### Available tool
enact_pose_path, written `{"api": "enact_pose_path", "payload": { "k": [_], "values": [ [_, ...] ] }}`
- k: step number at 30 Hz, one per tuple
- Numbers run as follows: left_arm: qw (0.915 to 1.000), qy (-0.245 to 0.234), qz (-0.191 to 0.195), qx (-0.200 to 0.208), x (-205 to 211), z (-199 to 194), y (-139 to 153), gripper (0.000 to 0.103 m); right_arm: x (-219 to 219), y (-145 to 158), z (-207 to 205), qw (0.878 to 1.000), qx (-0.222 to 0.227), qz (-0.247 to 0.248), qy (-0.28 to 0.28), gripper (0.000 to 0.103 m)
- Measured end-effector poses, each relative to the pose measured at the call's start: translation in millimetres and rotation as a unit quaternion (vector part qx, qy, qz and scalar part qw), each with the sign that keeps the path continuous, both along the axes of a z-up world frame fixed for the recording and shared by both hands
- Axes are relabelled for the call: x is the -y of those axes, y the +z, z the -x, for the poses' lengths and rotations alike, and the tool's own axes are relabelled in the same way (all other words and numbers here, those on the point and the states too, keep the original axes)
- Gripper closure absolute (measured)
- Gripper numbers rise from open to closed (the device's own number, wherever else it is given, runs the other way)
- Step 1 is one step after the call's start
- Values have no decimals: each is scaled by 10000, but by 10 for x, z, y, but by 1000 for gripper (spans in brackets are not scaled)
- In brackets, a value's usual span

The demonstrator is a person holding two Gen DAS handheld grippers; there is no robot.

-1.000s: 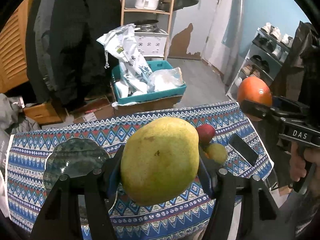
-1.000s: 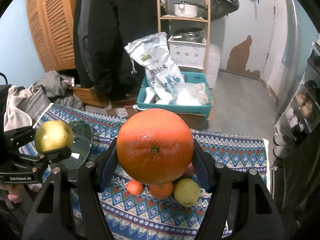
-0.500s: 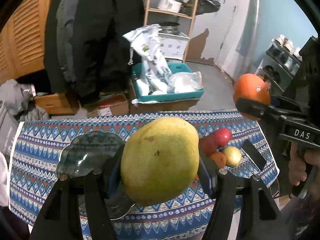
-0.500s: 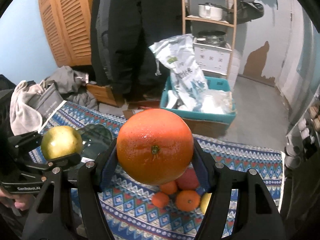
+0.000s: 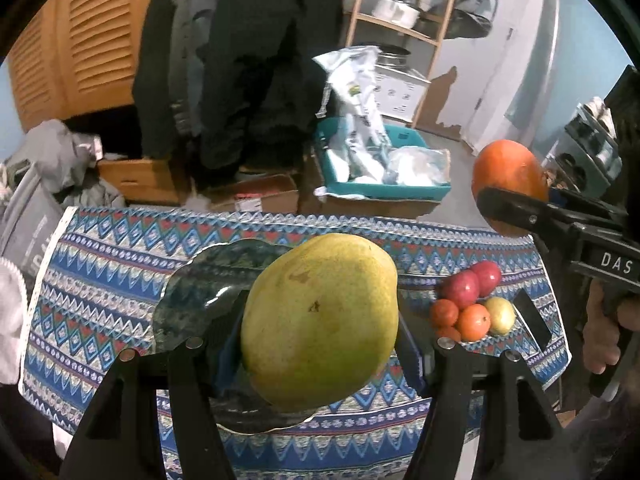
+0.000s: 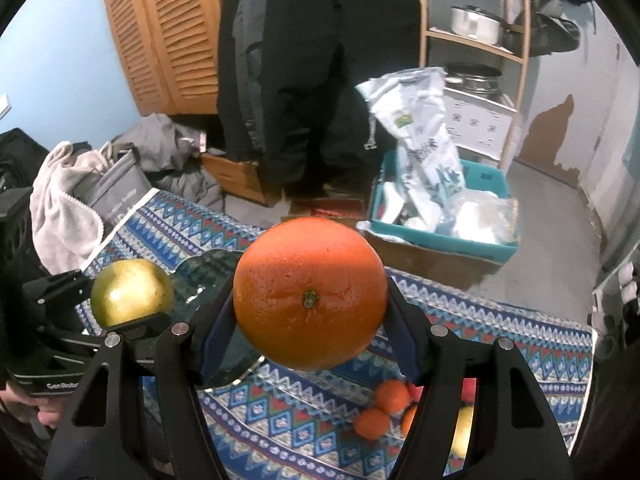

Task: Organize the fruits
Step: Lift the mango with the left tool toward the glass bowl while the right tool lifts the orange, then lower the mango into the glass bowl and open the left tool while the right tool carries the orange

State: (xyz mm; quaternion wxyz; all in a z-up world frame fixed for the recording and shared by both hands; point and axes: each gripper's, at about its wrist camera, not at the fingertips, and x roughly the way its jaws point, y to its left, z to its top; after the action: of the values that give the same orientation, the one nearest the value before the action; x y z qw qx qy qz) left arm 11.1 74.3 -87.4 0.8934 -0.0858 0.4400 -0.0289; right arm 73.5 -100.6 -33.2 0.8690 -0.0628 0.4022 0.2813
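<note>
A large yellow-green mango [image 5: 320,332] is clamped between the two fingers of the left gripper [image 5: 320,344], held in the air above a dark glass plate [image 5: 200,288] that lies on the patterned tablecloth [image 5: 100,280]. A big orange [image 6: 310,294] is pinched in the same way by the right gripper [image 6: 310,320], its stem end turned toward the camera, raised over the cloth to the right of the plate. On the cloth, toward its right end, a small cluster of fruit is gathered: two red apples [image 5: 472,282], several small tangerines [image 5: 460,318] and a pale yellow fruit [image 5: 500,315], all touching or just beside one another; what kind the yellow one is cannot be told. A dark flat object [image 5: 532,320], possibly a phone, lies just beside the cluster. Beyond the table, a teal crate [image 5: 384,190] filled with plastic bags is seen on the floor, with a wooden shelf [image 5: 400,32] carrying pots behind it.
</note>
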Motion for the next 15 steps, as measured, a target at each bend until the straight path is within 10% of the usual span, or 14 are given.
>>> {"api": "enact_pose_path", "payload": {
  "k": [15],
  "values": [
    [9976,496,-44,-474,-608,23,-511,36,-747,-182,-166,9988,-292,-30,388,35]
  ]
}}
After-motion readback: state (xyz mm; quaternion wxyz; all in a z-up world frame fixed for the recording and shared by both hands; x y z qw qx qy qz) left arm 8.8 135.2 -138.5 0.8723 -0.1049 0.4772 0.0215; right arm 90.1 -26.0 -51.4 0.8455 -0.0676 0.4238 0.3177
